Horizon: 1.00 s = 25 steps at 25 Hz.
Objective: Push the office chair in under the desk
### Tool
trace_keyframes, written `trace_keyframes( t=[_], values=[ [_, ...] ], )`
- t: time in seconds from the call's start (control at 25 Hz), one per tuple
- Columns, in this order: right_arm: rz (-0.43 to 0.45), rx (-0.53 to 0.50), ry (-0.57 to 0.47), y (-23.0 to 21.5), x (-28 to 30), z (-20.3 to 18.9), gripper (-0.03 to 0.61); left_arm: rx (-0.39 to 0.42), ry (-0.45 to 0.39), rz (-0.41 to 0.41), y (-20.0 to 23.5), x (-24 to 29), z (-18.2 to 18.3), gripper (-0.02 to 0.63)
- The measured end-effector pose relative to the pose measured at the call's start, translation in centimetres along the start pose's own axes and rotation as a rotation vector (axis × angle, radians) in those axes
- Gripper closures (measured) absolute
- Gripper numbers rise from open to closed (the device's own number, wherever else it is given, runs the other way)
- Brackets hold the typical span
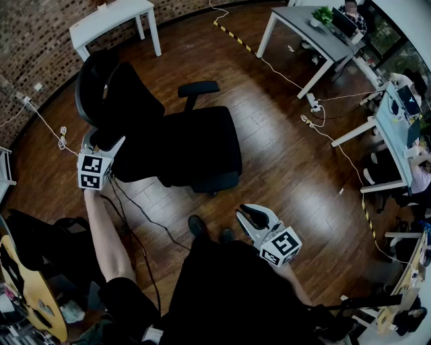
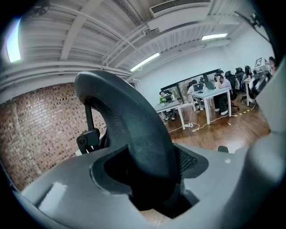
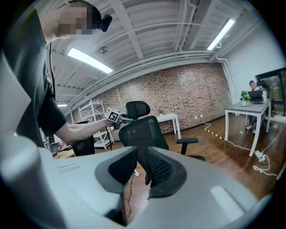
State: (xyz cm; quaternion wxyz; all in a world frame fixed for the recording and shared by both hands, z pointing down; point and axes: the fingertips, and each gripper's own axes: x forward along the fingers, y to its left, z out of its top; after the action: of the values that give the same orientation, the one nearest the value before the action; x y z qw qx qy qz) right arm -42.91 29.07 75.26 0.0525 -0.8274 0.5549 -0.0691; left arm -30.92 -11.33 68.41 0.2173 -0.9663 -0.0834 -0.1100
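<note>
The office chair is standing on the wooden floor in the middle left of the head view, with its black seat and armrest pointing toward the right of the frame. It is sitting well apart from the white desk at the top left, not under it.

The left gripper is reaching out at the left of the head view, at the end of the person's outstretched arm. Its jaws are clamping onto the chair up by the headrest. In the left gripper view the curved black piece is filling the space between the two jaws and rising toward the upper middle of the frame. The right gripper view is showing the same hold from the side, with the marker cube sitting just left of the top of the backrest.

The right gripper is hanging low in the centre of the head view, near the person's body and apart from the chair. Its jaws are drawn nearly together, leaving only a narrow slit with nothing held between them. They are pointing toward the back of the chair across the floor.

A dark cable is lying on the floor below the chair.
</note>
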Motion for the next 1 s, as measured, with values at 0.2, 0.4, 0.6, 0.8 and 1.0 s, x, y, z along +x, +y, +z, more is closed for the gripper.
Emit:
trace_keyframes(
  t=[0.2, 0.4, 0.6, 0.8, 1.0],
  values=[
    [0.057, 0.003, -0.002, -0.7, 4.7, -0.3, 0.522, 0.097, 0.051, -0.029, -1.8, 1.6, 0.9, 0.236],
    [0.146, -0.006, -0.022, -0.8, 3.6, 2.6, 0.522, 0.107, 0.107, 0.032, -9.1, -1.3, 3.5, 0.206],
    [0.212, 0.034, -0.044, -4.4, 0.7, 5.2, 0.522, 0.086, 0.11, 0.08, -17.9, -2.6, 9.1, 0.189],
    [0.261, 0.062, -0.066, -9.2, -3.4, 7.4, 0.522, 0.059, 0.08, 0.012, -29.0, -0.9, 15.7, 0.167],
    [0.279, 0.093, -0.096, -14.5, -5.9, 11.2, 0.522, 0.061, 0.062, -0.031, -37.4, 5.1, 23.1, 0.107]
  ],
)
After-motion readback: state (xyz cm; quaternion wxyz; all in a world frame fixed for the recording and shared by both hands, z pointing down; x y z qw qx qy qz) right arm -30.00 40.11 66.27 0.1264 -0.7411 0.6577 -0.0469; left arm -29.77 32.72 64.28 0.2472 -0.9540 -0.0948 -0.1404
